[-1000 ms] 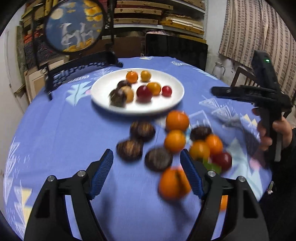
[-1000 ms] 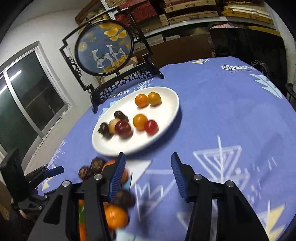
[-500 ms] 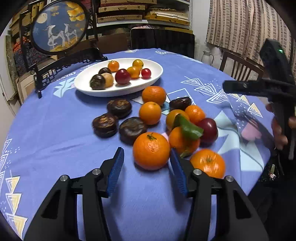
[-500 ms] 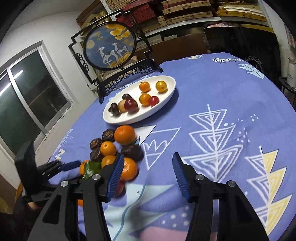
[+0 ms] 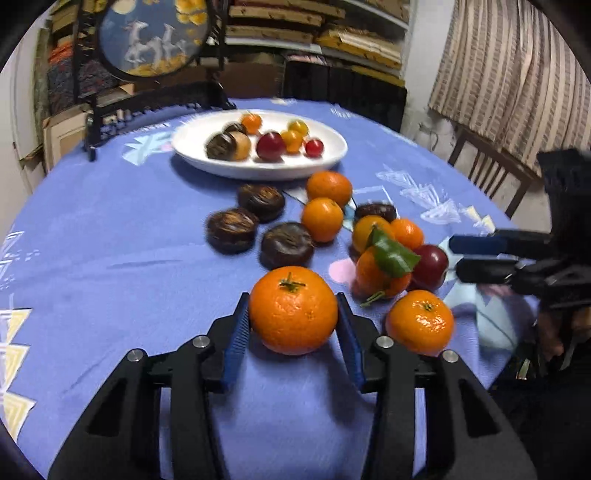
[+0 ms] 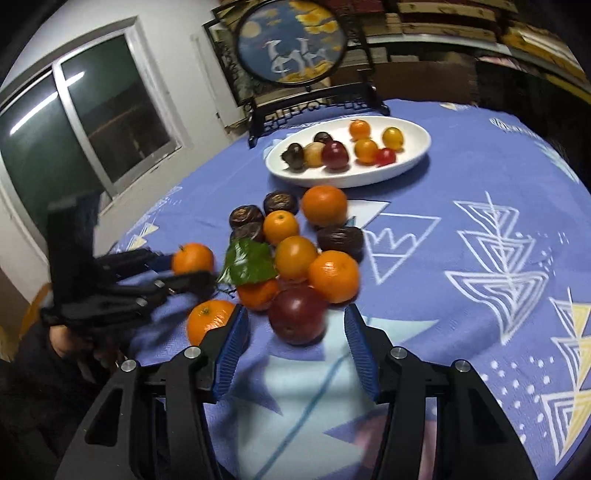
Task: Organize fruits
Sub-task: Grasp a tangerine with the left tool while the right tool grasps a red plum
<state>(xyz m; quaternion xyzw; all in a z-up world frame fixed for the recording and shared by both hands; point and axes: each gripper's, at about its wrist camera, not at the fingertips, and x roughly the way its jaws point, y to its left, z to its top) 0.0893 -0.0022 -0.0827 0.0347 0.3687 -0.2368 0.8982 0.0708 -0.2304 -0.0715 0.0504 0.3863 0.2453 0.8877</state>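
Since a moment ago my left tongs [image 5: 293, 325] have closed onto the orange [image 5: 293, 310]. My right tongs [image 6: 295, 345] gape wide, empty, around the plum [image 6: 297, 314].

a glossy white plate [image 5: 332, 157] sits on matt woven cloth [image 5: 110, 240]; the mandarin [image 5: 293, 310] looks dimpled.

Black gripper frames, silver screws [image 5: 201, 341], ribbed blue pads on fingers [image 6: 232, 347].

A round table [image 6: 480, 184] under a blue patterned cloth fills the room. Behind it stand a framed round screen [image 6: 291, 40], crowded shelves [image 5: 332, 33] and a striped curtain [image 5: 517, 74]; a dark window [image 6: 92, 122] breaks the white wall.
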